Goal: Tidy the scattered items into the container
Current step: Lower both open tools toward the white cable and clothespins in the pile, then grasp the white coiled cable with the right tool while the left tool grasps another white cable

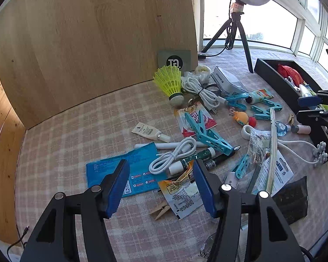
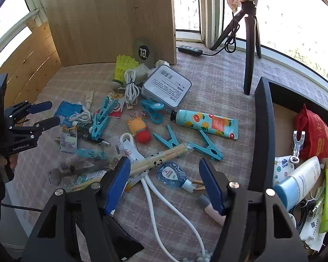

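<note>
clutter of clips (image 2: 208, 147), cables (image 1: 172, 156) and tubes (image 2: 206, 121) beside black container (image 2: 263, 131)

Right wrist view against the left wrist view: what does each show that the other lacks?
Only the right wrist view looks deep into the black container, showing a white bottle with a blue cap and a metal tool, plus the fruit-print tube full length. Only the left wrist view shows the wooden clothespin and the blue packet's printed face. Both show the yellow shuttlecock and the open, empty left gripper and right gripper.
</note>
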`<state>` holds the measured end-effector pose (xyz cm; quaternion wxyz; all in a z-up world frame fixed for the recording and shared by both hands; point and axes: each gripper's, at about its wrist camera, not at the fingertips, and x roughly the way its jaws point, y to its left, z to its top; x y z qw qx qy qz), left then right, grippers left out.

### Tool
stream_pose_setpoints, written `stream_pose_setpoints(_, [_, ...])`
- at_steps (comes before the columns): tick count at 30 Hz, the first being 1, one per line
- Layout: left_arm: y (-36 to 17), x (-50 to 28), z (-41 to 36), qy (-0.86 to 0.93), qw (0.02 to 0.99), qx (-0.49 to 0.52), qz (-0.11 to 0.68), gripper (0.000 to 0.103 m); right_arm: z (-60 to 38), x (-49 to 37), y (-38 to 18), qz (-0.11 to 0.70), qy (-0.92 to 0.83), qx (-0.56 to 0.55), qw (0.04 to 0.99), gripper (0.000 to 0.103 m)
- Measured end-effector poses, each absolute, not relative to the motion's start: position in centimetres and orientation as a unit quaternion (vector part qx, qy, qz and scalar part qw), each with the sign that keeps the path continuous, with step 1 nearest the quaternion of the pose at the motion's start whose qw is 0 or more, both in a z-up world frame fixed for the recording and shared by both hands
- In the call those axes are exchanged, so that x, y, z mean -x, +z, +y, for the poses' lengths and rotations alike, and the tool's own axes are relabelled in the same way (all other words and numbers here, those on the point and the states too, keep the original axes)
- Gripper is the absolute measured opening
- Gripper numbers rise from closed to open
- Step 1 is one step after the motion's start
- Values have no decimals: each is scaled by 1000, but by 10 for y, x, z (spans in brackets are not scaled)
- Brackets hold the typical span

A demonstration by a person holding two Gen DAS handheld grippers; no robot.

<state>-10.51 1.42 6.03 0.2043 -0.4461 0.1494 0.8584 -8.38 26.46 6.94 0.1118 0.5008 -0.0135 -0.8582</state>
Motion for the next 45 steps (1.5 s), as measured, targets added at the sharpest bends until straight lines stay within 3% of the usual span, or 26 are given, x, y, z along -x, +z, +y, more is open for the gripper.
stream_pose_setpoints(8, [38,129,29,832,236,468,186,55,236,131,62,-15,-844,-513,156,63])
stream_pose_setpoints(11, [31,134,32,823,246,474,193,49,216,148,57,-1,-841,-513,172,57])
stream_pose_setpoints(15, [26,136,32,816,260,479,193,48,188,174,51,24,-838,-514,183,51])
stream_pose_setpoints(26, [27,141,28,804,300,484,175,44,140,223,26,91,-833,-513,188,50])
stream_pose_setpoints(28, [26,143,28,802,305,486,166,40,137,225,26,97,-835,-509,188,46])
stream_pose_setpoints(30, [26,142,28,800,311,487,160,34,139,225,28,90,-836,-507,189,27])
stream_pose_setpoints(31, [26,141,28,800,314,485,160,32,141,225,29,82,-835,-509,193,23])
stream_pose_setpoints(33, [25,137,29,800,314,484,166,21,147,224,31,61,-832,-512,203,23])
stream_pose_setpoints(37, [27,130,28,805,308,480,163,19,155,217,35,29,-833,-512,206,22])
stream_pose_setpoints(39, [33,128,22,812,302,477,149,6,160,212,41,8,-837,-507,206,22])
stream_pose_setpoints(41, [39,125,16,816,301,475,133,0,164,206,48,-8,-840,-500,211,21])
stream_pose_setpoints(43, [46,122,9,818,309,471,116,0,166,202,54,-16,-843,-495,211,0])
stream_pose_setpoints(45, [48,120,7,826,300,462,123,0,165,201,55,-11,-843,-495,210,1])
